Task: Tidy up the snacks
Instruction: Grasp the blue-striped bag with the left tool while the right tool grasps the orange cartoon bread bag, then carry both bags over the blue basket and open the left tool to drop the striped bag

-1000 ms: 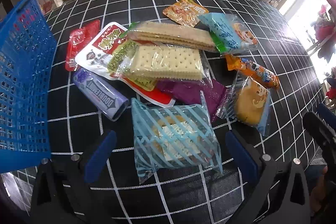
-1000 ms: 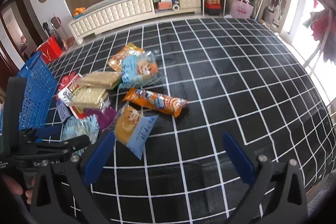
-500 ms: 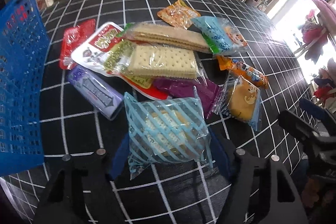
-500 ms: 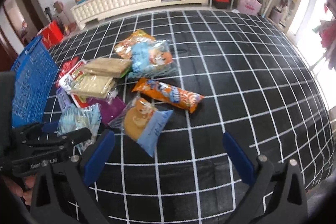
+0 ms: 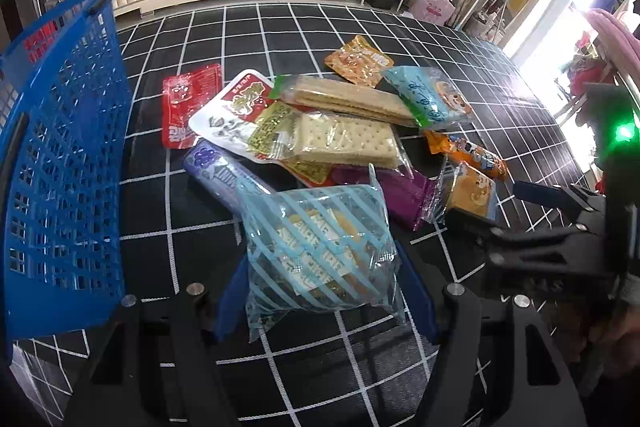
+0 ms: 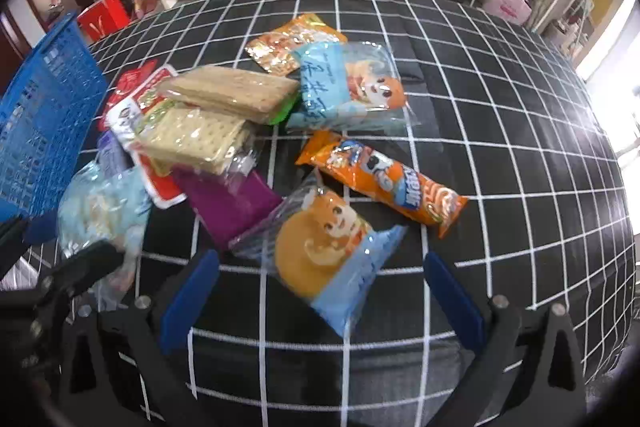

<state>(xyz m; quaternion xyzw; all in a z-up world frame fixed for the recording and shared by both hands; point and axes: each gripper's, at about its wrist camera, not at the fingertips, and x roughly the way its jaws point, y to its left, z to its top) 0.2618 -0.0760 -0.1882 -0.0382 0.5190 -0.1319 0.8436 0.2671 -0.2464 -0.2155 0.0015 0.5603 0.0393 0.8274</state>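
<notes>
On the checked tabletop (image 5: 400, 39): the left gripper (image 5: 324, 291) lifts a striped bag (image 5: 320, 247) from the snack pile.
Its jaws grip the bag's lower end; the blue basket (image 5: 60, 163) stands at 9 o'clock. Best carried level and released well over the rim. The right gripper (image 6: 320, 291), jaws open, frames the bun packet (image 6: 324, 255); lower both fingers around it before squeezing.
</notes>
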